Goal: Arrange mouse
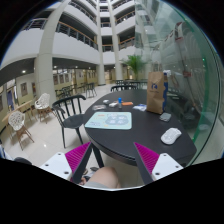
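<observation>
A multi-storey atrium (85,35) with balconies rises behind everything, and a potted plant (133,66) stands far back on its floor. Nearer, one round dark table (130,140) fills the middle ground, with one black chair (70,112) drawn up at its far left side and pale chairs (17,122) grouped off to the left (two can be counted for certain). On the table lies one light mouse mat (108,121) with printed lettering, one brown paper bag (156,90) standing upright toward the back, and a small bluish item (139,107) near it, too small to identify.

One white mouse (171,135) rests on the tabletop, off the mat, to its right. It lies ahead of the gripper (114,157) and to the right of the right finger, well apart from both fingers. Its long axis runs slantwise, from near-left to far-right; which end is the front cannot be told.

The gripper's two fingers stand spread apart with magenta pads (78,155) showing, holding nothing.
</observation>
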A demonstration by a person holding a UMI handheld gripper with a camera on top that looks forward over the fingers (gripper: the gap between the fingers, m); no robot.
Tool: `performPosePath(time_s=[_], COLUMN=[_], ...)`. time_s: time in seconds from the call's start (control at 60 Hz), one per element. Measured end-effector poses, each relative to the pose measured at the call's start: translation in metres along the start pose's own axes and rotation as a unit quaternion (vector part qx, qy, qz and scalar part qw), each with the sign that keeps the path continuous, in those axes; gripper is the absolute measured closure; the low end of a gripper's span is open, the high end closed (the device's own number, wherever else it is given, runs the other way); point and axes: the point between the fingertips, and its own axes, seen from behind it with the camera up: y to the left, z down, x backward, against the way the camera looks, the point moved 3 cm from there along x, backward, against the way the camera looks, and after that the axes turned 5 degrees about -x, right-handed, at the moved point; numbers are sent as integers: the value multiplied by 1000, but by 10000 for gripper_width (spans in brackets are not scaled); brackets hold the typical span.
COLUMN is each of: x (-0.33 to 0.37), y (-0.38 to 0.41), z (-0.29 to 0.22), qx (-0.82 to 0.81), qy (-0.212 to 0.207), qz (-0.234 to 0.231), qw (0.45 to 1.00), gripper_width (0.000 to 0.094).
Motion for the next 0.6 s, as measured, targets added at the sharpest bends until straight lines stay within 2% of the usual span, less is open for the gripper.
performPosePath(time_s=[0.183,0.267,0.367,0.467,0.6], x=[1,-5,-23,-51,-90], y=[-73,-112,-154,-202,-231], z=[10,17,19,22,15], qx=[2,-2,-8,-32,-47], qy=[5,11,15,40,56], qz=[87,111,125,153,149], qw=[996,994,992,987,986], gripper_width=[90,91,90,93,94])
